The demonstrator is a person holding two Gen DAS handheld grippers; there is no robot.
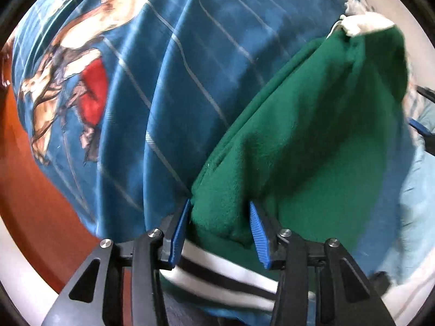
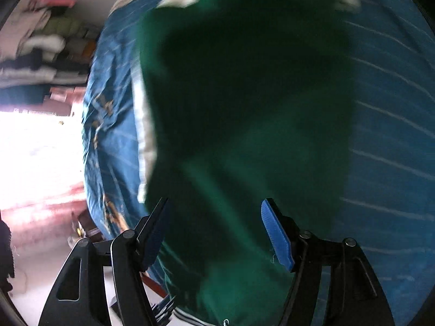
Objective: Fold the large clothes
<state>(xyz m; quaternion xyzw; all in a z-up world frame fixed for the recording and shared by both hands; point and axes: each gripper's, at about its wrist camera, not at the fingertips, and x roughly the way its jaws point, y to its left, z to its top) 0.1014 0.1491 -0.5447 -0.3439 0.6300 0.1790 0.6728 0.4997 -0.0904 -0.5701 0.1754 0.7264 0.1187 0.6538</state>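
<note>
A green fleece garment (image 1: 312,141) with white trim and a black-and-white striped hem (image 1: 223,277) lies over a blue bedspread (image 1: 168,81). My left gripper (image 1: 220,212) is open, its blue pads either side of a fold of the green fabric near the hem. In the right wrist view the same green garment (image 2: 244,108) fills the middle, blurred. My right gripper (image 2: 214,222) is open with the green fabric lying between its fingers. The right gripper's blue pad (image 1: 420,127) shows at the right edge of the left wrist view.
The bedspread has a printed figure with a red patch (image 1: 92,95) at the left. A reddish floor (image 1: 32,195) lies beside the bed. In the right wrist view, stacked clothes (image 2: 46,51) sit at the far left above a bright floor (image 2: 35,157).
</note>
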